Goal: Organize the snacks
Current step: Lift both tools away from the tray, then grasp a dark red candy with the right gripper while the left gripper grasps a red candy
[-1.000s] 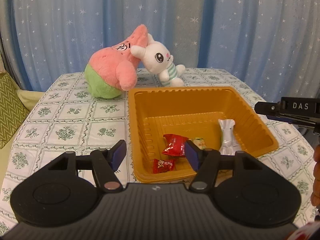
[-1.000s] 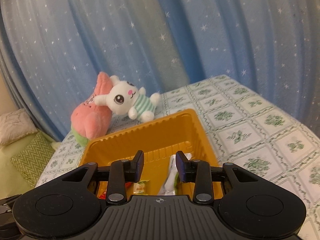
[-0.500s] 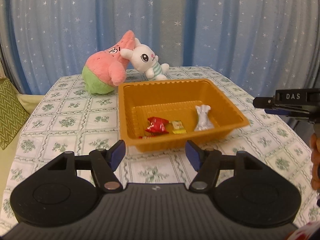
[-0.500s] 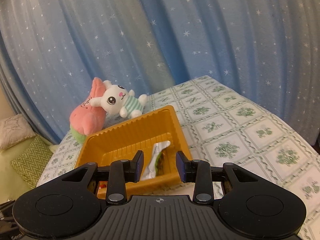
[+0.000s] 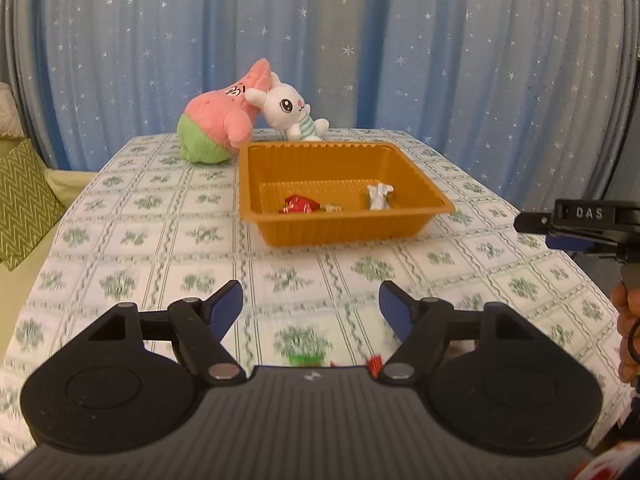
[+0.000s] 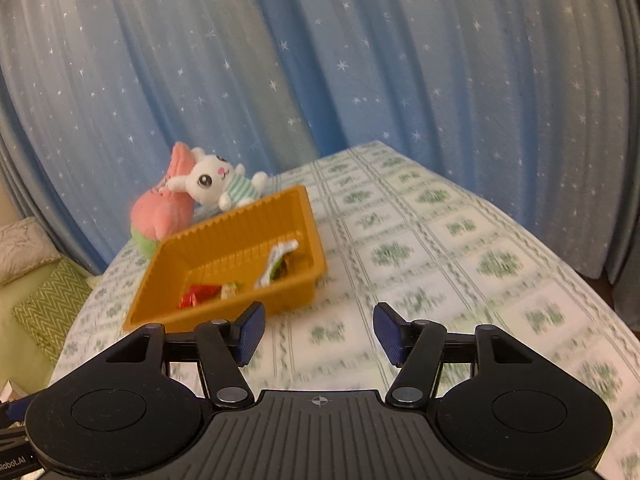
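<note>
On the far left a green zigzag cushion [image 5: 22,200] sits off the table's [image 5: 132,240] edge. Next, a pink plush [image 5: 218,124] with a white bunny [image 5: 290,114] leaning on it, both just behind the orange tray [image 5: 340,228]. In the tray lie a red wrapper [image 5: 300,205], a small yellow sweet [image 5: 333,208] and a silver packet [image 5: 378,196], left to right. Up close, the left gripper [image 5: 311,305] hangs over bare cloth, jaws opening, nothing between them. Over on the right, the right gripper [image 6: 319,332] is opening too, empty, with the tray beyond its left finger.
</note>
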Available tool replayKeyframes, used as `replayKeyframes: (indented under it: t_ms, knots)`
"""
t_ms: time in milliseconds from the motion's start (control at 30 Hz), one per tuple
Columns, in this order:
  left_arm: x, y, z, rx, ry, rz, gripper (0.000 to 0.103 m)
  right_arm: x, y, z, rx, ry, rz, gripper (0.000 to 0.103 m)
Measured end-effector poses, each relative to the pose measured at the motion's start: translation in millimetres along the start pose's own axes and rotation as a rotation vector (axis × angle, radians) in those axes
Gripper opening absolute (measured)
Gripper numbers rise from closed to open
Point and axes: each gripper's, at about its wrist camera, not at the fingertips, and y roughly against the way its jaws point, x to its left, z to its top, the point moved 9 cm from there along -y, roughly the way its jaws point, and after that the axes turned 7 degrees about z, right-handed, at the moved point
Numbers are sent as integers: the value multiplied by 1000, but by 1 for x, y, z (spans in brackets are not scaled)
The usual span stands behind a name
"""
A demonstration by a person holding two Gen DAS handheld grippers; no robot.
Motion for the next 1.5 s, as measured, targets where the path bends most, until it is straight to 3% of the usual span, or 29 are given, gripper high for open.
replayKeyframes:
  t_ms: [433, 1033, 1167, 1500]
  knots:
    - [-8, 24, -53, 61, 11, -7, 74, -2, 38, -81, 115, 63, -16, 60]
    - [-21, 10, -66, 95, 6, -28, 74, 4, 10, -103, 170, 94, 0, 60]
    - [-17, 5, -68, 106, 19, -22, 74, 9, 0, -106, 191, 138, -1, 48]
    - [-12, -2, -72, 131, 43, -13, 74, 18, -23, -120, 230, 215, -14, 38]
